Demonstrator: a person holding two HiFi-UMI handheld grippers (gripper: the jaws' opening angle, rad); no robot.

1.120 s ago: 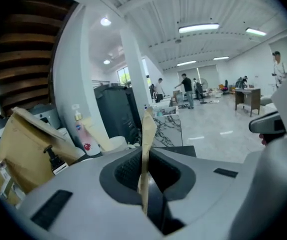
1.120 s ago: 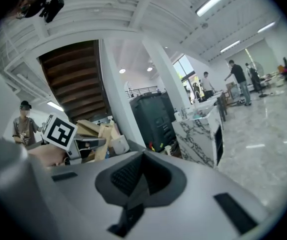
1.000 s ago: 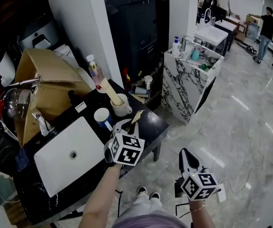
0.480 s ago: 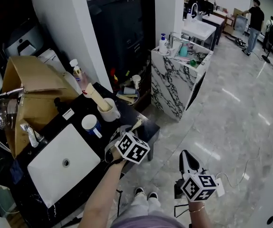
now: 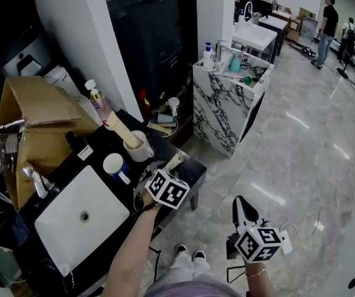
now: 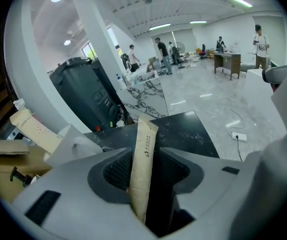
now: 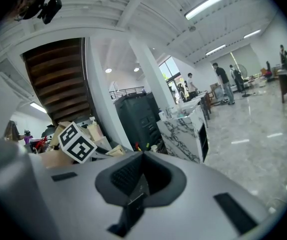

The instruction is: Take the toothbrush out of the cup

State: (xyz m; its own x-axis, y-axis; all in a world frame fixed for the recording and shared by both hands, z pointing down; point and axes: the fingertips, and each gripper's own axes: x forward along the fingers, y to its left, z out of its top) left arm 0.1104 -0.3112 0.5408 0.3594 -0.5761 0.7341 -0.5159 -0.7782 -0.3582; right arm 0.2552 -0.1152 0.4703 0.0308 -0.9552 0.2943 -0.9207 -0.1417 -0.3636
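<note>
head view, left claw: low over the black counter, with the paper-wrapped toothbrush poking out past its tips. The brush is already out of the white cup, which sits just up and left of the claw.
head view, risk: my guess is the counter edge is the problem. It's right ahead of the claw, so a crooked drop could send the brush onto the floor.
head view, containers: the white cup holds a second wrapped brush, leaning away from the claw. The blue-and-white cup is left of the claw, can't tell what's in it.
left gripper view, left claw: jaws have just been spreading. The toothbrush stands between them, leaning on the left pad with a gap on the other side, so it isn't pinched.
left gripper view, risk: loose like that, it could tip or slide out sideways.
right gripper view, right claw: pressed together, nothing in it, off to the side of the counter.
</note>
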